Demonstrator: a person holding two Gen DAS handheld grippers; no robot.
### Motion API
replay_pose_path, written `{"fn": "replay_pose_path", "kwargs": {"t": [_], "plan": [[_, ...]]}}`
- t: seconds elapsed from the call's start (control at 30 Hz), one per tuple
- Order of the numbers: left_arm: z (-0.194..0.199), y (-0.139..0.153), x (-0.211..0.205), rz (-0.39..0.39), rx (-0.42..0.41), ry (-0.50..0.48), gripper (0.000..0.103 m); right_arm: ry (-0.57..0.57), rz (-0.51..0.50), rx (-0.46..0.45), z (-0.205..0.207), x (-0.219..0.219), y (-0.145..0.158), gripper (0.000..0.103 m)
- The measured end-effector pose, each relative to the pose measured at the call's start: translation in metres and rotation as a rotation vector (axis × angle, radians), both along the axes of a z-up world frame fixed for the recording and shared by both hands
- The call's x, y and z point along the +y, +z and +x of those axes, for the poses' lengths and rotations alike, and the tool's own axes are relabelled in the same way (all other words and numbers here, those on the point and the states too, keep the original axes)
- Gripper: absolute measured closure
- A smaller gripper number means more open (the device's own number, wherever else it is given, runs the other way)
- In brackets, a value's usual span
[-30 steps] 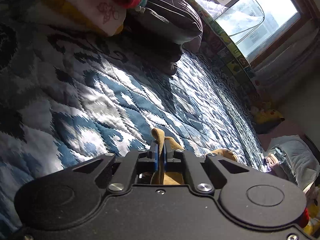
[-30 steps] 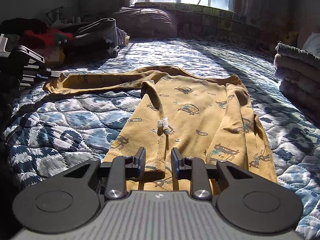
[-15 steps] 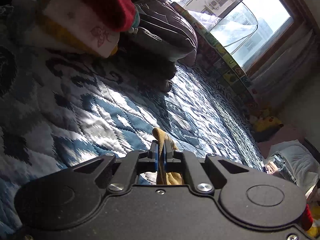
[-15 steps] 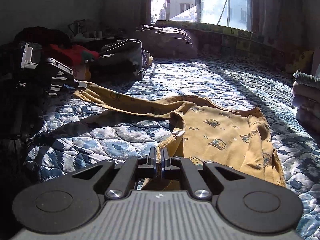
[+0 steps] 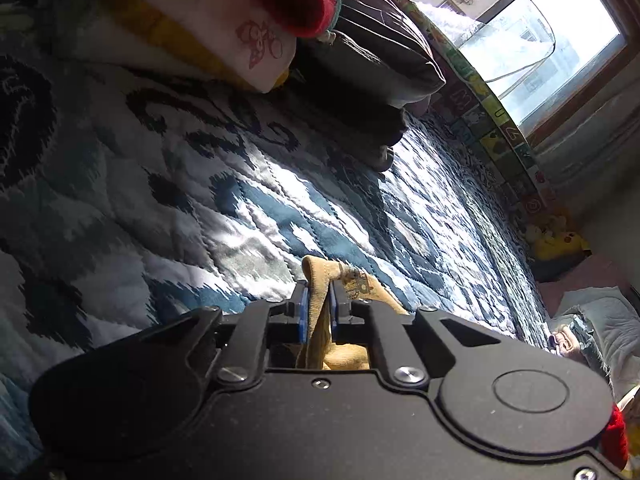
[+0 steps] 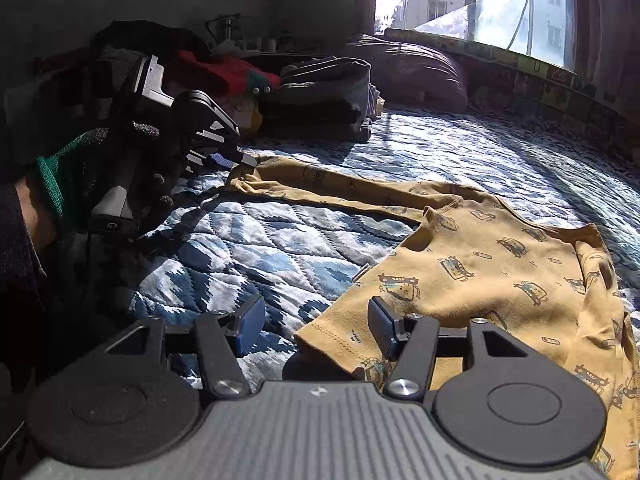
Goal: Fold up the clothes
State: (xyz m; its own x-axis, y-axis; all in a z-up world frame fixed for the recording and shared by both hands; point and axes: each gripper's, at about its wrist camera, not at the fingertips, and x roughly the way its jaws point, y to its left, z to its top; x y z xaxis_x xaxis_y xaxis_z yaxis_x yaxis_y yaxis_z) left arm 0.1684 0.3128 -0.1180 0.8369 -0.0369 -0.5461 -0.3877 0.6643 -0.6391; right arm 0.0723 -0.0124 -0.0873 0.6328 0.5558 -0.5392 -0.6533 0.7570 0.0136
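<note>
Count: one yellow shirt [image 6: 472, 264] with small car prints, one blue-and-white quilt [image 6: 256, 252] carrying it, two grippers, one gloved hand [image 6: 120, 176]; one clothes pile [image 6: 312, 92] and one dark pillow [image 6: 412, 72] at the quilt's far edge below one window [image 6: 472, 4].

Shirt lies mostly flat on the right part of the quilt, hem corner at the near edge, one long sleeve [image 6: 320, 184] stretched left across the quilt toward the far left corner.

Left gripper [image 5: 319, 312]: jaws nearly closed, blue pads clamping the sleeve cuff [image 5: 320, 276]; cuff fabric sticks up past the tips and bunches behind them; in the right wrist view the same gripper [image 6: 244, 160] sits at the sleeve end, low over the quilt, gloved hand wrapped around its handle.

Right gripper [image 6: 316, 320]: jaws spread wide, nothing between them; right finger [image 6: 384, 324] sits over the shirt's hem corner, left finger [image 6: 248, 320] over bare quilt; contact with the fabric can't be confirmed.

Delta vs half a second ago: right gripper was pinched on the shirt edge, now released and wide open; shirt body now lies flatter, hem corner down on the quilt; left gripper's clamp on the cuff unchanged; sleeve pulled out straighter.
</note>
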Motion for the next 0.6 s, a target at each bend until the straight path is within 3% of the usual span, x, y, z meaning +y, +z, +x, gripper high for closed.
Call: {"fn": "replay_pose_path", "kwargs": {"t": [0.13, 0.23, 0.27, 0.3, 0.33, 0.4, 0.57, 0.6], "plan": [[0.002, 0.0, -0.001, 0.028, 0.025, -0.002, 0.1, -0.064, 0.118, 0.034, 0.023, -0.024, 0.014, 0.047], [-0.001, 0.005, 0.0, 0.024, 0.029, -0.009, 0.1, -0.099, 0.115, -0.004, 0.062, -0.038, 0.029, 0.046], [-0.002, 0.004, 0.001, 0.014, 0.03, -0.008, 0.1, -0.104, 0.089, -0.024, 0.08, -0.04, 0.033, 0.046], [-0.002, 0.003, 0.003, 0.008, 0.032, -0.006, 0.091, -0.093, 0.054, -0.034, 0.099, -0.039, 0.037, 0.046], [-0.002, 0.003, 0.004, -0.002, 0.028, -0.002, 0.075, -0.077, 0.021, -0.04, 0.12, -0.04, 0.042, 0.046], [-0.001, 0.004, 0.006, -0.025, 0.005, -0.003, 0.063, -0.047, -0.042, -0.075, 0.161, -0.037, 0.049, 0.046], [0.004, 0.001, 0.005, -0.039, -0.003, -0.022, 0.065, 0.115, -0.202, -0.128, 0.248, -0.016, 0.046, 0.047], [0.006, 0.001, 0.004, -0.033, -0.002, -0.027, 0.069, 0.144, -0.238, -0.141, 0.259, -0.01, 0.042, 0.048]]}}
